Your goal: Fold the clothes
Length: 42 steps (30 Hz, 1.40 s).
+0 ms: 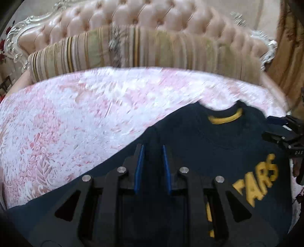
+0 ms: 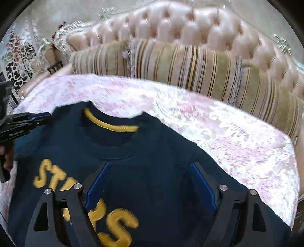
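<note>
A navy sweatshirt [image 1: 218, 148] with a yellow neck lining and big yellow letters lies face up on the bed, collar toward the headboard. My left gripper [image 1: 152, 150] hovers over its left shoulder and sleeve. Its blue pads stand a narrow gap apart, and I see no cloth pinched between them. In the right wrist view my right gripper [image 2: 150, 165] hangs over the sweatshirt [image 2: 152, 136] just below the collar, open wide with nothing in it. The left gripper [image 2: 38, 117] also shows at that view's left edge, tips at the shoulder seam. The right gripper [image 1: 281, 131] shows at the left wrist view's right edge.
The pink and white patterned bedcover [image 1: 76, 114] spreads left of and beyond the sweatshirt. A striped bolster [image 1: 152, 47] lies along a tufted pink headboard [image 1: 133, 17]. A gold curtain [image 1: 288, 47] hangs at the right. A hand [image 2: 7, 157] holds the left gripper's handle.
</note>
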### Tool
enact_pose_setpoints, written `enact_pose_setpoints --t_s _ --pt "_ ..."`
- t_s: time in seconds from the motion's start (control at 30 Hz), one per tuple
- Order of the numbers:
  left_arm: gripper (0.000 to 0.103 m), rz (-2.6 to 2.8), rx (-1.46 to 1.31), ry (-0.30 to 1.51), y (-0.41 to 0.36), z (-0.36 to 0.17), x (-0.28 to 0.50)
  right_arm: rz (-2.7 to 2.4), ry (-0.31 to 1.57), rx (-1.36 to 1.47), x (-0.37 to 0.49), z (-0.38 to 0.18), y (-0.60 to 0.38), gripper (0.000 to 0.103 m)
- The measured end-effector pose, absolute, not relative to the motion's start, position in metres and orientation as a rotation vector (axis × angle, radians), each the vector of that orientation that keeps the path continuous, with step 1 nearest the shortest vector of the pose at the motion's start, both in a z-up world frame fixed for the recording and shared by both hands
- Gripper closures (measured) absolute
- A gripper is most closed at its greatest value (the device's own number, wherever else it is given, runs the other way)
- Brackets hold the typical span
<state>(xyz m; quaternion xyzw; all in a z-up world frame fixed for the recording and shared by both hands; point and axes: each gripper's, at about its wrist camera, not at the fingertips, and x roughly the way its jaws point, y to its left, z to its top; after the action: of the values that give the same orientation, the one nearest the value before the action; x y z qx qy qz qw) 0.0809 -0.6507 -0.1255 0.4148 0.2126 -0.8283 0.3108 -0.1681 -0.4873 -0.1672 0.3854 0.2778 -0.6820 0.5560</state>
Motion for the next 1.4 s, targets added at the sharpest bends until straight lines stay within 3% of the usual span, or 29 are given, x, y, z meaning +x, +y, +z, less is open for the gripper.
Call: enact_pose_setpoints --t_s 0.33,0.47,0.6,0.87,0.93,1.0,1.2,1.4 --pt "0.076 -2.195 1.079 0.615 -0.661 -0.123 0.093 -1.632 0.708 0.923 -0.179 -0.18 -0.489 0.018" --pt "0.076 -2.201 1.034 0.569 -0.646 -0.098 0.12 -1.639 0.694 0.889 -0.175 -0.164 -0.479 0.018" --pt "0.076 -2.237 1.012 0.662 -0.624 -0.093 0.166 -1.588 0.66 0.885 -0.154 -0.147 -0.448 0.018" --pt "0.076 -2.194 1.088 0.566 -0.578 -0.116 0.192 -1.522 0.768 0.929 -0.119 -0.17 -0.417 0.018" --pt "0.066 -2.181 1.069 0.567 -0.574 -0.116 0.197 -1.536 0.758 0.924 -0.117 -0.164 -0.415 0.018" --pt "0.056 -2.183 0.965 0.64 -0.576 -0.102 0.221 -1.554 0.747 0.904 -0.111 -0.155 -0.411 0.018" --pt "0.046 -1.952 0.673 0.782 -0.587 -0.085 0.345 -1.622 0.639 0.812 -0.077 -0.111 -0.397 0.018" --pt "0.046 -1.724 0.454 0.965 -0.598 -0.096 0.45 -1.549 0.548 0.679 0.002 -0.064 -0.405 0.018"
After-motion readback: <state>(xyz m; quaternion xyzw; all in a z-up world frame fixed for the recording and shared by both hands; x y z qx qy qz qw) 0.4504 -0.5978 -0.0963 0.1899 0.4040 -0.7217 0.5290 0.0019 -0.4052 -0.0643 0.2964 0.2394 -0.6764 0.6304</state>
